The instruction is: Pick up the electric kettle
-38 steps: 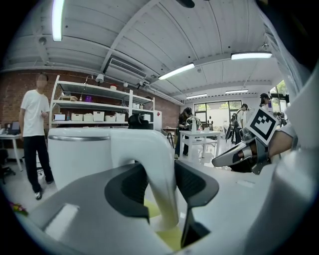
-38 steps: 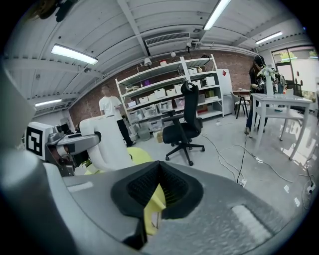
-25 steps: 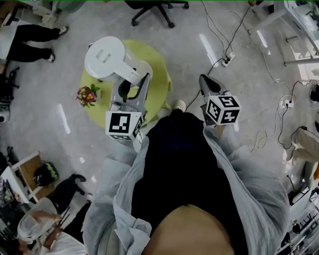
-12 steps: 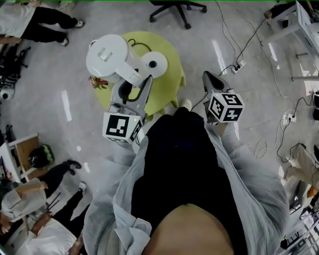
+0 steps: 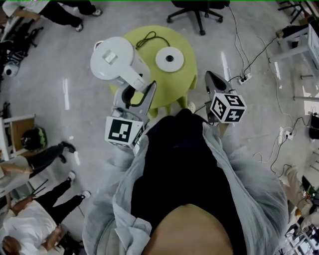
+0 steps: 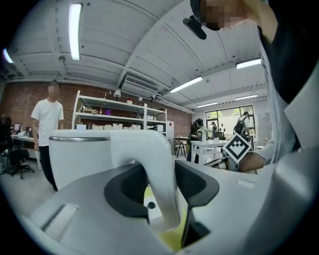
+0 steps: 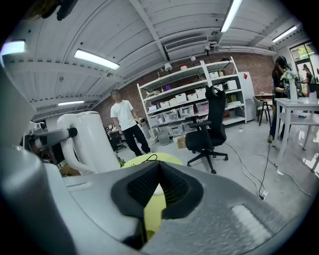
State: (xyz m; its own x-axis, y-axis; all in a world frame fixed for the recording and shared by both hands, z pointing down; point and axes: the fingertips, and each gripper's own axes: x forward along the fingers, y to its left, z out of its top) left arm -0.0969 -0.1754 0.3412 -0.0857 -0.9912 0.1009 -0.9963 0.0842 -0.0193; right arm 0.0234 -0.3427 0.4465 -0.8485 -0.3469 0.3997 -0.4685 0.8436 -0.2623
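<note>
Electric kettle (image 5: 112, 56): white, lid closed, upright. It is off its base and hangs by its handle from the left gripper, over the near left edge of the table as seen from the head view.

Handle (image 6: 154, 164): white loop, standing between the two dark pads in the left gripper view.

Left gripper (image 5: 135, 92): jaws part-way apart and clamped on the handle, one pad against each side. Nothing else is in its grasp. Its marker cube (image 5: 123, 132) sits nearest the person's body.

Right gripper (image 5: 212, 79): jaws drawn together, pad tips meeting, nothing between them. It is held to the right of the table, well apart from the kettle.

Table (image 5: 184, 79): small, round, yellow-green, directly in front of the person.

Kettle base (image 5: 169, 59): white disc with a dark centre, lying flat on the table, to the right of the kettle and not touching it.

Cord (image 5: 148, 39): black, looped on the far part of the table.

Office chair (image 5: 199, 10): black, on the floor beyond the table.
</note>
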